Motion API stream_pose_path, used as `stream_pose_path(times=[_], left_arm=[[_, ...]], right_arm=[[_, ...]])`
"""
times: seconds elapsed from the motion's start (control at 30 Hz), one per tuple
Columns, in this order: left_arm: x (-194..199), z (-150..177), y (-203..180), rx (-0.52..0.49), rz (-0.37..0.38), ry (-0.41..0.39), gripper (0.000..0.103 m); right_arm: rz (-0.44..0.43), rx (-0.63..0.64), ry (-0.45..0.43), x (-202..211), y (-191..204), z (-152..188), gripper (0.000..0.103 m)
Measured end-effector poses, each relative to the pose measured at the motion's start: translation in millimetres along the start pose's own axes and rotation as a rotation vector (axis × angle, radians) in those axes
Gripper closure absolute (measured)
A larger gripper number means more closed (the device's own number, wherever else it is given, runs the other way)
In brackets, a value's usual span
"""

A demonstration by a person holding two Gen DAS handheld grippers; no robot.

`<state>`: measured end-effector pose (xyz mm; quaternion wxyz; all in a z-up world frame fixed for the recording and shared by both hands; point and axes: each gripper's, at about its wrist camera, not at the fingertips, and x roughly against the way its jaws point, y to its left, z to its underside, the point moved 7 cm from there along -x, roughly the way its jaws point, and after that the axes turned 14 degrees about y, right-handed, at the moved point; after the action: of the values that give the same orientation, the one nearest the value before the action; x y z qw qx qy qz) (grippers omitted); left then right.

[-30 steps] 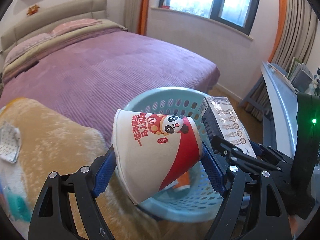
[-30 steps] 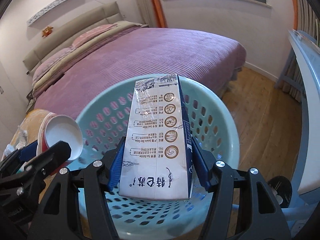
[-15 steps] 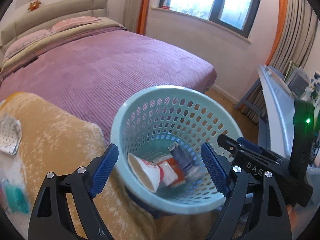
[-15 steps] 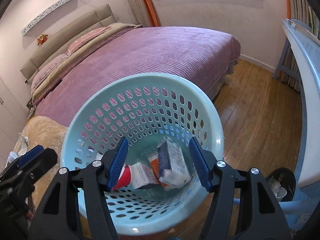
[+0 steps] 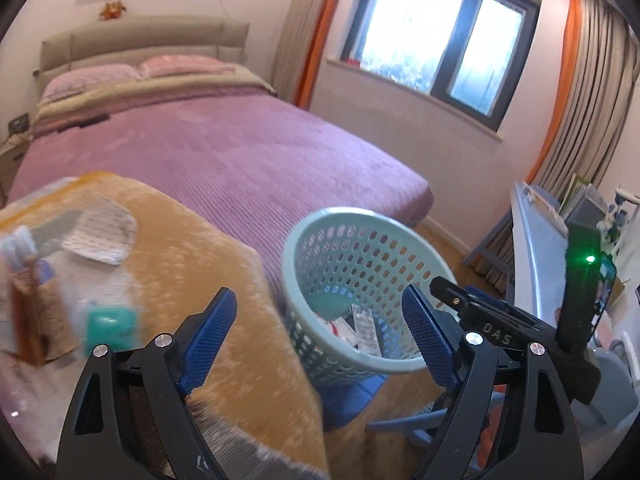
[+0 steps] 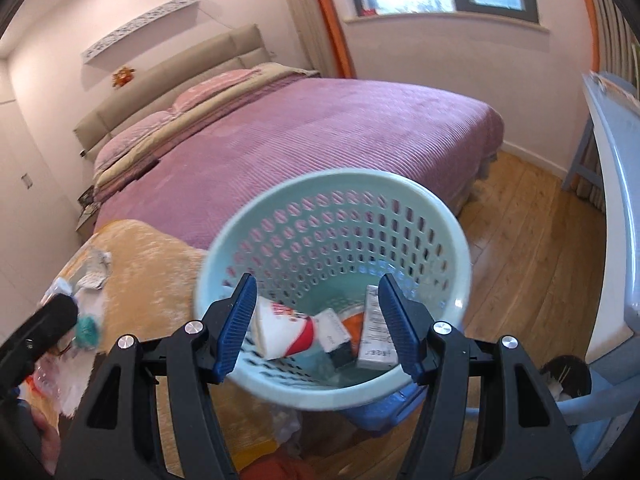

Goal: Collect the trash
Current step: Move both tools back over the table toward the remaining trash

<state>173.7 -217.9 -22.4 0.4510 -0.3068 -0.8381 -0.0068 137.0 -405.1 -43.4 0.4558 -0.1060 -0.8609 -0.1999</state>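
A pale teal perforated basket (image 6: 280,216) stands by an orange fleece-covered surface; it also shows in the left wrist view (image 5: 320,220). Inside lie a red-and-white paper cup (image 6: 286,332), a white carton (image 6: 374,332) and other trash. My right gripper (image 6: 316,328) is open and empty just above the basket's near rim. My left gripper (image 5: 322,340) is open and empty, over the fleece edge left of the basket. On the fleece lie a crumpled printed wrapper (image 5: 100,234), a teal packet (image 5: 110,328) and a brown box (image 5: 34,316).
A purple bed (image 5: 224,152) fills the background. A pale blue desk (image 6: 616,184) stands at the right, with wood floor (image 6: 532,240) between it and the bed. A blue stool (image 6: 384,410) is under the basket. The right gripper's body (image 5: 500,320) shows beside the basket.
Both grippers opened: the paper cup and the carton dropped into the basket. Both grippers then pulled back, the left swinging left toward the trash on the fleece.
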Motion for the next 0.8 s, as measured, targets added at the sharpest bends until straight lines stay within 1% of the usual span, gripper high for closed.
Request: stream_pose_path(times=[0.13,0.23,0.43,0.6,0.67,0.8], left_arm=[[36.7,9.2,11.2,0.013,-0.018,-0.062,0.02],[62.0,21.6,26.8,0.032,-0.04,-0.099,0.02],[98.0,54.6,63.8,0.11,-0.116,-0.134,0.02],[131.5,86.4,108.1,0.198,-0.202,-0.166,0.02],[145.2,100.1,132.3,0.247,-0.239,-0.173,0.02],[162.8,122.9,175.7,0.343,-0.279,-0.179,0.02]], right_arm=[[-0.022,0.07,-0.025,16.6,32.3,7.4,0.043],[-0.038,0.134,-0.036,25.6,60.7,15.4,0.043],[-0.099,0.259,-0.048,33.0,118.1,37.8,0.043],[-0.149,0.382,-0.06,33.0,170.0,60.9,0.043],[-0.17,0.427,-0.061,31.6,191.6,70.9,0.043],[-0.204,0.496,-0.031,18.6,229.7,88.3,0.043]])
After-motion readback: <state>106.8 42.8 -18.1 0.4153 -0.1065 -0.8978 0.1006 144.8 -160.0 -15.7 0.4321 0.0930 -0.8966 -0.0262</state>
